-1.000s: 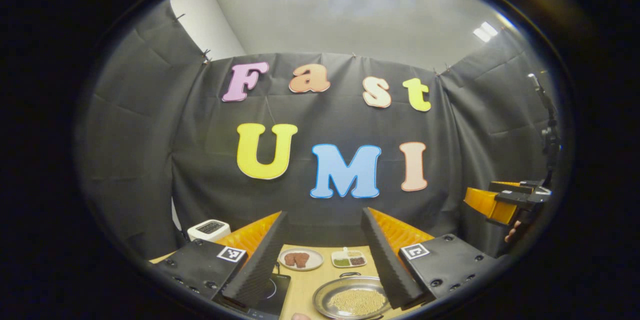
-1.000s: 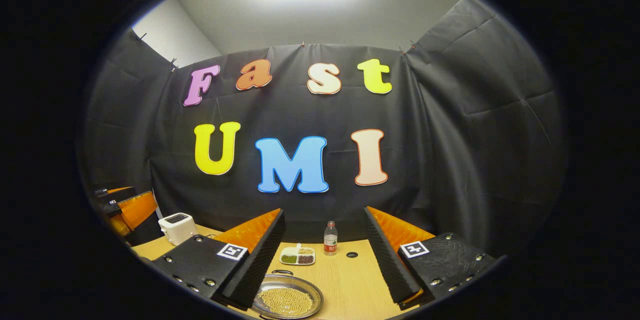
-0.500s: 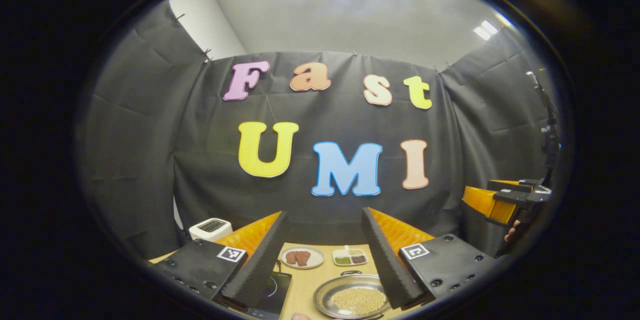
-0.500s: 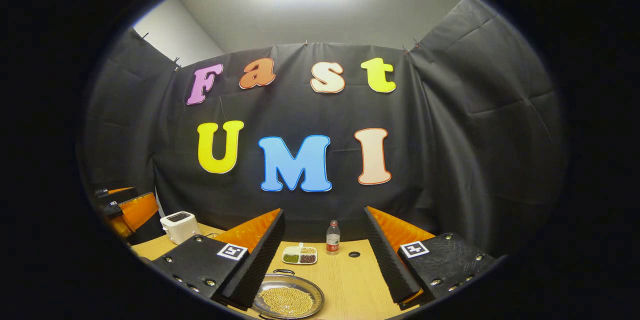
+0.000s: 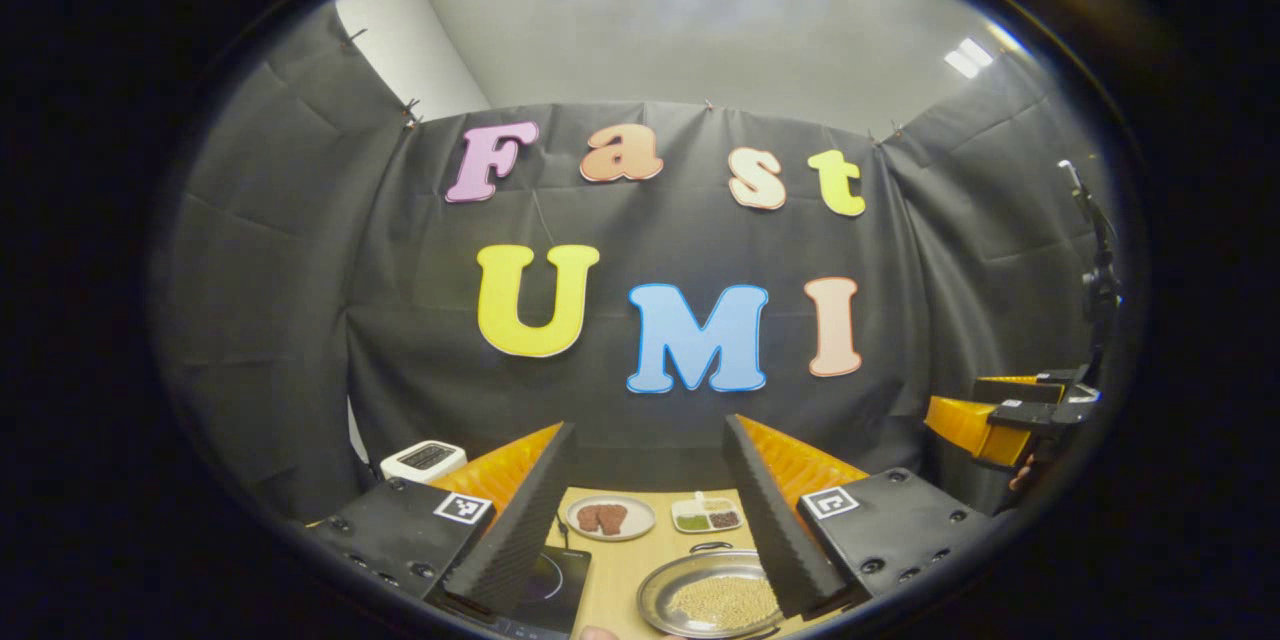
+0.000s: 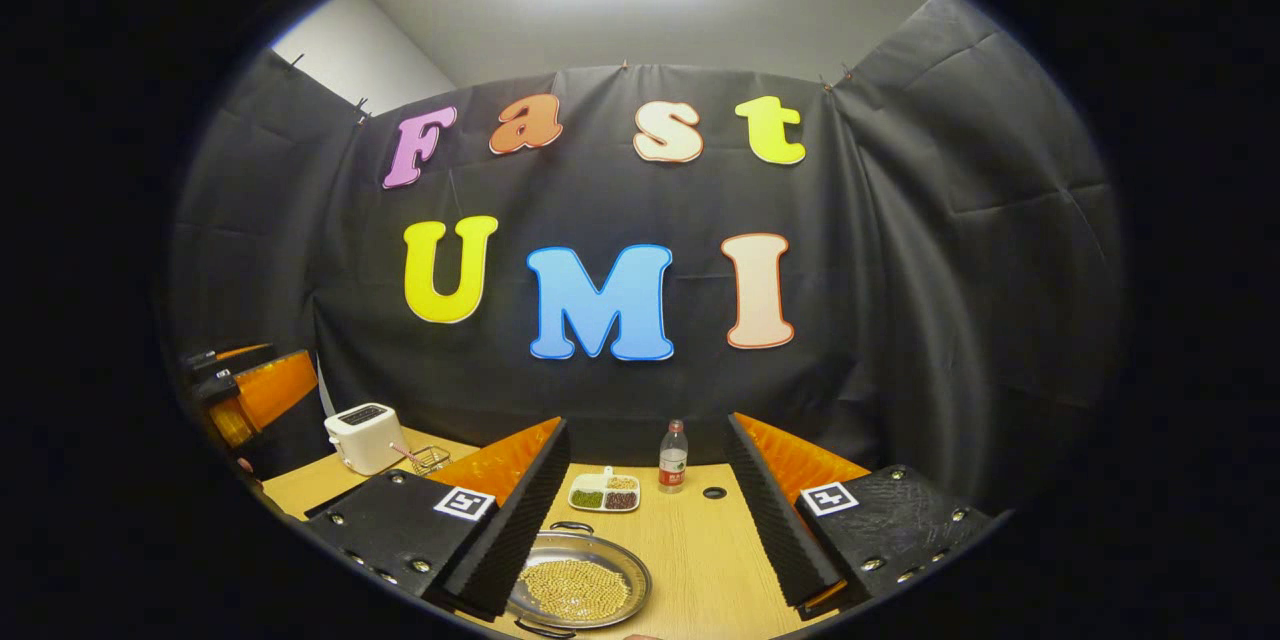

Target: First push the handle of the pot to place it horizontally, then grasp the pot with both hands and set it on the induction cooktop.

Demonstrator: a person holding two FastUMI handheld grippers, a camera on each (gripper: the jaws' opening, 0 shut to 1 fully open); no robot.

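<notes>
Metal pot with beans sits at lower centre of the right gripper view, by cooktop. Both my grippers hover open, holding nothing.

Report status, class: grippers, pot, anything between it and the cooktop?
Left gripper and right gripper open, raised, empty. Pot of beans on table, untouched. Cooktop beside it, nothing between.
</notes>
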